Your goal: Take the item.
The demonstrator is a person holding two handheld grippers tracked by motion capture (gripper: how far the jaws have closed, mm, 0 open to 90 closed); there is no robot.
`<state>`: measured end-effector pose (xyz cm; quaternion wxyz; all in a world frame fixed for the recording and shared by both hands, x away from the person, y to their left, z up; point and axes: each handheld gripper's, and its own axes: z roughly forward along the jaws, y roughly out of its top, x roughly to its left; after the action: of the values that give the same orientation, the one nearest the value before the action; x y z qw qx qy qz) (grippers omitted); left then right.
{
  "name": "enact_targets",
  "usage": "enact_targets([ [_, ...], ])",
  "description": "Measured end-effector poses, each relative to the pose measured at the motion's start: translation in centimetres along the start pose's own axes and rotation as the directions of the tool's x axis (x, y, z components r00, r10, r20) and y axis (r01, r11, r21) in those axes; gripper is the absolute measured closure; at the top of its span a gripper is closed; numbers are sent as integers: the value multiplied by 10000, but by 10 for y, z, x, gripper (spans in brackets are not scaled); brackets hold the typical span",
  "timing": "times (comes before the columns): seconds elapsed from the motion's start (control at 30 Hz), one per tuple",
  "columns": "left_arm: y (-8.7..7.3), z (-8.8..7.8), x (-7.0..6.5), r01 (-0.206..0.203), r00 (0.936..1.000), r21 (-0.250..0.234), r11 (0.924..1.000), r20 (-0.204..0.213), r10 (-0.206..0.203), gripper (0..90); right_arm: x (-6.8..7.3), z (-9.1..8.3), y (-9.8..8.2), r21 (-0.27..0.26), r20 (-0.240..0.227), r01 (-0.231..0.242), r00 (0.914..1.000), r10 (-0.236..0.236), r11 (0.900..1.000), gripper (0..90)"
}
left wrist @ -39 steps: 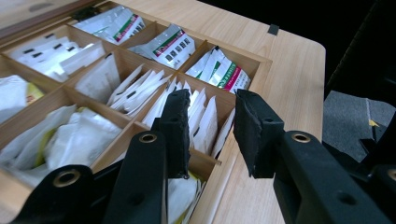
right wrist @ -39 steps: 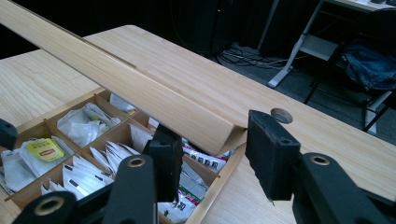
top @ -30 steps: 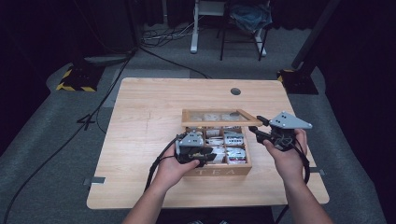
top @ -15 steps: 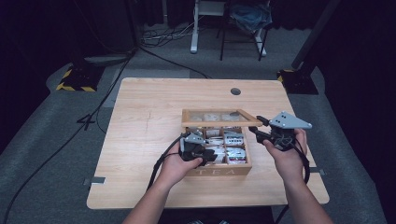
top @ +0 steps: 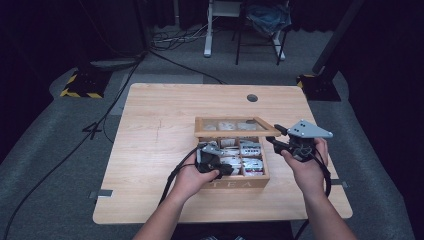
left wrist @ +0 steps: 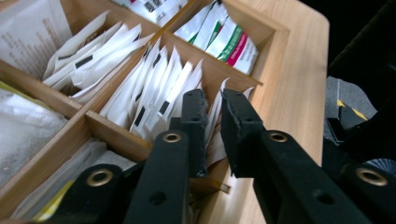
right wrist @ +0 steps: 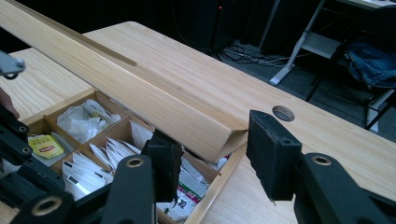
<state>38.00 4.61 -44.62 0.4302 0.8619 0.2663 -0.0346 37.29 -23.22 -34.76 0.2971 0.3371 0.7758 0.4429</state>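
Left tool point(left wrist: 212, 100) has just been closing on a white tea bag point(left wrist: 216, 105) in the box point(top: 235, 182), lower centre; thin paper could slip or tear. Right tool point(right wrist: 215, 151) pinches the raised lid point(right wrist: 140, 100); a slackened grip drops it.

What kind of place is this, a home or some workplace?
Probably a lab or recording studio, not a home. A lone wooden table stands on grey carpet among black curtains, cables run over the floor, and a yellow-and-black striped stand base sits nearby.
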Motion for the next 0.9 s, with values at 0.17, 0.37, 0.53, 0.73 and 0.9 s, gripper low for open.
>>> enact_targets([
  [0.17, 0, 4, 1, 106, 9999, 60, 9999, 132, -107, 815, 0, 0, 0, 2, 3, 4, 10000, -4, 10000, 559],
  [0.37, 0, 6, -1, -479, 9988, 93, 9988, -56, 479, 889, 0, 0, 0, 12, 4, 5, 10000, -5, 10000, 559],
  [0.53, 1, 1, -3, -690, 9976, -281, 9972, -107, 687, 894, 0, 0, 0, 9, 6, 8, 10000, -8, 10000, 559],
  [0.73, 4, -12, -4, -840, 9961, -990, 9915, -338, 811, 894, 0, 0, 0, 17, 9, 12, 10000, -12, 10000, 560],
  [0.9, 6, -20, -6, -929, 9955, -1471, 9847, -312, 892, 895, 0, 0, 0, 8, 21, 0, 10000, 0, 10000, 560],
])
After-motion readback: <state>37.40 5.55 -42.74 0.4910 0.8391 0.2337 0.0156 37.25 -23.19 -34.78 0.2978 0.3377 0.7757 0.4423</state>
